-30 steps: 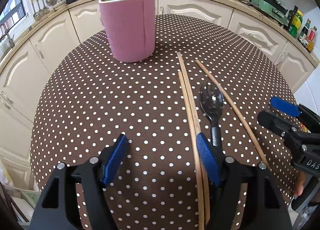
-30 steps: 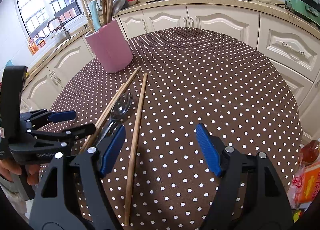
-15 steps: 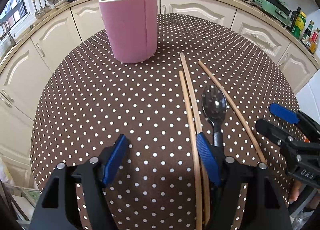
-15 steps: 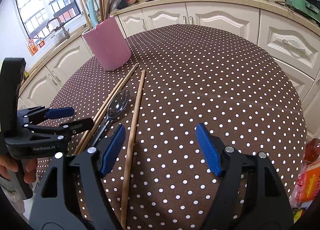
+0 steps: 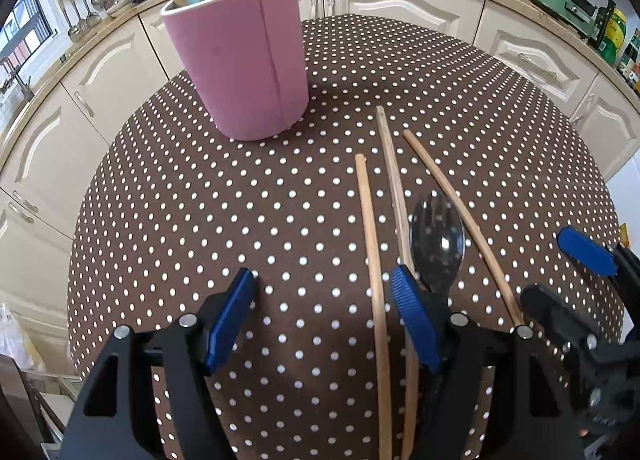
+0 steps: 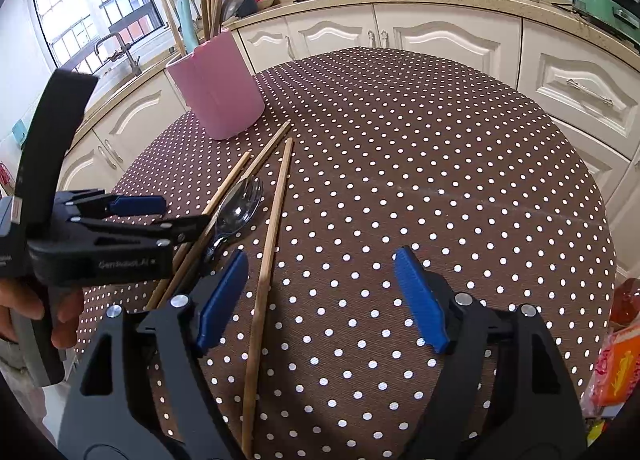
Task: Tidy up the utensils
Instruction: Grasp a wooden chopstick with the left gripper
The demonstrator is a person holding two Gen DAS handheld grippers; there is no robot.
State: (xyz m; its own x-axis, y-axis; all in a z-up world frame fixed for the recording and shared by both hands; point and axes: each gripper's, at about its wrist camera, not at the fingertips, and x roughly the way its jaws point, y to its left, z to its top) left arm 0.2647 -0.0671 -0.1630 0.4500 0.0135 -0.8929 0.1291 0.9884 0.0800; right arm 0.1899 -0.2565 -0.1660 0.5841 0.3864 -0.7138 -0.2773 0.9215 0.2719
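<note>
Brown polka-dot cloth covers the round table [image 5: 200, 260] that fills both views; on it the pink holder [image 5: 240, 72] stands upper centre-left in the left wrist view, already stocked with utensils, and the loose pieces still to be put away lie lower right of it: three wooden chopsticks, the leftmost chopstick [image 5: 372, 272], a middle chopstick [image 5: 394, 188] and a right chopstick [image 5: 460, 212], with a metal spoon [image 5: 438, 236] lying between the last two.

What could go wrong for you: the pieces lie close together, so a closing pad may catch two at once or nudge the spoon, and a round stick could roll away; a chopstick gripped near one end would probably tip in the grip and might knock the holder on the way in.

Your left gripper [image 5: 324, 308] has its fingers wide apart and holds nothing; the leftmost chopstick runs between them, just beside the right-hand pad, though whether it touches that pad I cannot tell. Your right gripper [image 6: 320, 300] is opening and empty; one chopstick runs up between its pads, near the left one.
</note>
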